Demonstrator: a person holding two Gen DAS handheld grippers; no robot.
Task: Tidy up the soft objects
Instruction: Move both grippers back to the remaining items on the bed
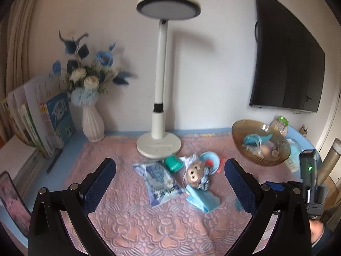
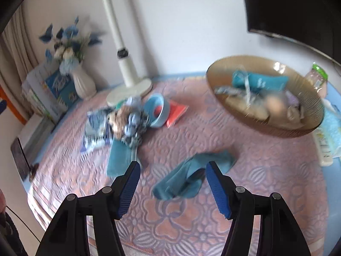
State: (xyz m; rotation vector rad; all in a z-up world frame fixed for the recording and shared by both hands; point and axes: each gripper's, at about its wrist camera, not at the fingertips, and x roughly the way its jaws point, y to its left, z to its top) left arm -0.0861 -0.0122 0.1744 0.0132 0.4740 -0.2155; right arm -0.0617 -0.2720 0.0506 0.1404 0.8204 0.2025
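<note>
- Reaching for the loose teal cloth (image 2: 189,177) looks like the step in hand: the right gripper (image 2: 172,188) hangs just above it, jaws partly open and gripping nothing, the cloth showing between the 2 pads.
- To do it well, the person should lower the jaws over the bunched middle of the cloth, not a thin edge, and close only once both pads flank the folds; a soft cloth will sag and trail, so it wants a clear lift before it travels.
- The bowl (image 2: 213,79), amber glass and already holding a teal cloth and other soft bits, seems the likely place for it; it sits well apart, toward the back right.
- The left gripper (image 1: 170,185) is spread wide and holds nothing, aimed at the pile ahead: a plush toy (image 1: 195,170), a blue patterned pouch (image 1: 157,179), a green roll (image 1: 173,164) and a folded blue cloth (image 1: 202,199).
- A small blue dish (image 2: 156,111) and a red packet (image 2: 175,112) lie by the pile; they may not belong with the soft things.
- The surface is a pink quilted mat (image 1: 149,224) on a blue table (image 1: 70,147).
- Behind stand a white lamp (image 1: 159,85), a vase (image 1: 92,125) of blue flowers, leaning books (image 1: 42,117) and a dark wall screen (image 1: 287,64).
</note>
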